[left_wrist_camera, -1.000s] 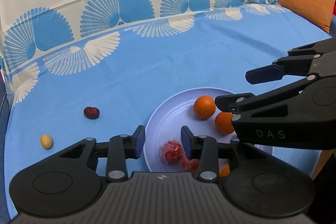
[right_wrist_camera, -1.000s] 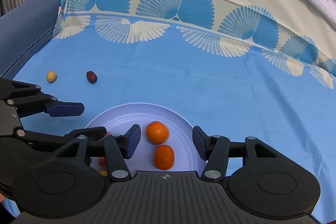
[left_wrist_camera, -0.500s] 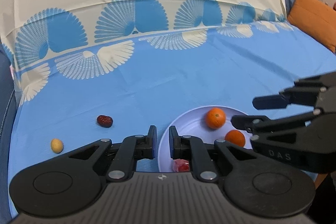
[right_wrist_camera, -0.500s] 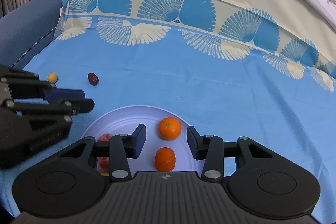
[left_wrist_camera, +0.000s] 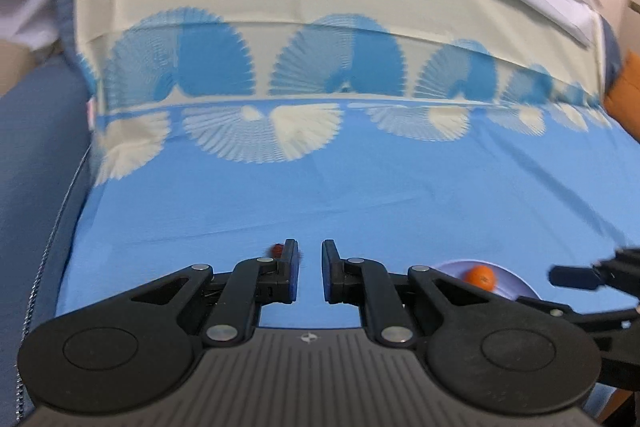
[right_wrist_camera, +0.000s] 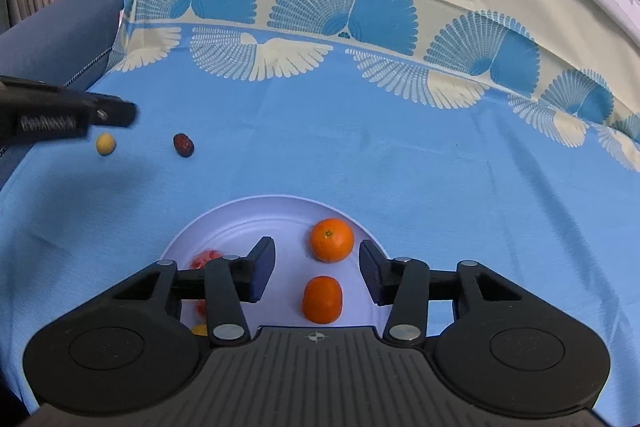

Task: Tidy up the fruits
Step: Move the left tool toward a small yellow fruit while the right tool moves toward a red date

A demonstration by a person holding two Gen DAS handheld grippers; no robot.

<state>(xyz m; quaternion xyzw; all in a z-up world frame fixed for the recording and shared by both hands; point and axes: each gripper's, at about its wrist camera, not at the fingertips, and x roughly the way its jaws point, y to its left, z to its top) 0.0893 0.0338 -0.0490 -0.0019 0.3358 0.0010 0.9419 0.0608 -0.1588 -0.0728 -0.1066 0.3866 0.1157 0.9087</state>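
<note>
Blue cloth [right_wrist_camera: 400, 155] | red date [right_wrist_camera: 183, 145] beyond left hand-held gripper [left_wrist_camera: 308, 273], apart

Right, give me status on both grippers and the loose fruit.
Left gripper shut, empty, near red date. Right gripper opening, empty, above plate. Date and yellow fruit still on cloth. Nothing blocking.

The blue cloth [right_wrist_camera: 360, 163] lies bare across its middle and right, giving open passage. On the left, a dark red fruit [right_wrist_camera: 183, 145] and a small yellow fruit [right_wrist_camera: 105, 144] sit near each other, the left gripper [right_wrist_camera: 120, 113] above them. The plate [right_wrist_camera: 240, 219] near the front carries two oranges [right_wrist_camera: 332, 240] between the right gripper [right_wrist_camera: 316, 265] fingers.
</note>
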